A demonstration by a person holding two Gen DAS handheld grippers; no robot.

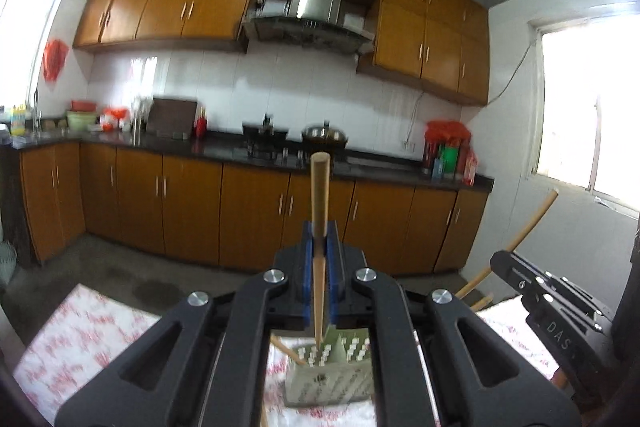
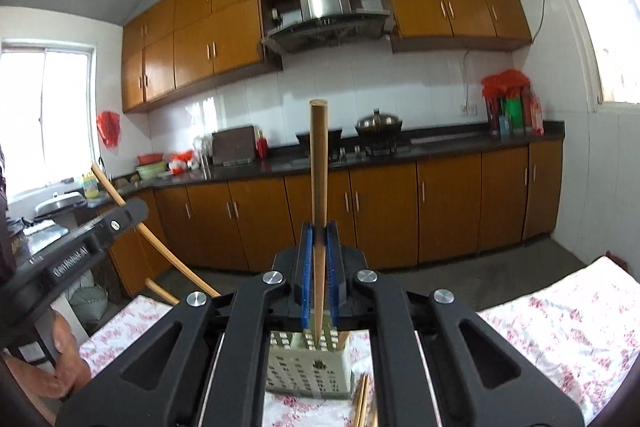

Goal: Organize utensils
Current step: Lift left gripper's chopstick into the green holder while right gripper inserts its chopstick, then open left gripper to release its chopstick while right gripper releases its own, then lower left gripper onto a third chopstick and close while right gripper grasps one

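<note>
In the left wrist view my left gripper (image 1: 319, 237) is shut on a wooden chopstick (image 1: 320, 195) that stands upright, its thin end over a pale green perforated utensil holder (image 1: 332, 379). Another chopstick (image 1: 286, 349) leans in the holder. The right wrist view has my right gripper (image 2: 319, 233) shut on a second upright chopstick (image 2: 319, 179) above the same holder (image 2: 310, 371). Loose chopsticks (image 2: 362, 401) lie on the cloth beside the holder. Each view catches the other gripper's black body (image 1: 552, 303) (image 2: 80, 247) at its edge, with its chopstick sticking up.
The holder stands on a table with a white, red-flowered cloth (image 2: 560, 327). A person's hand (image 2: 68, 363) holds the left gripper. Beyond a strip of grey floor run orange cabinets (image 1: 256, 211) and a dark counter (image 1: 224, 147) with a wok, bowls and bottles.
</note>
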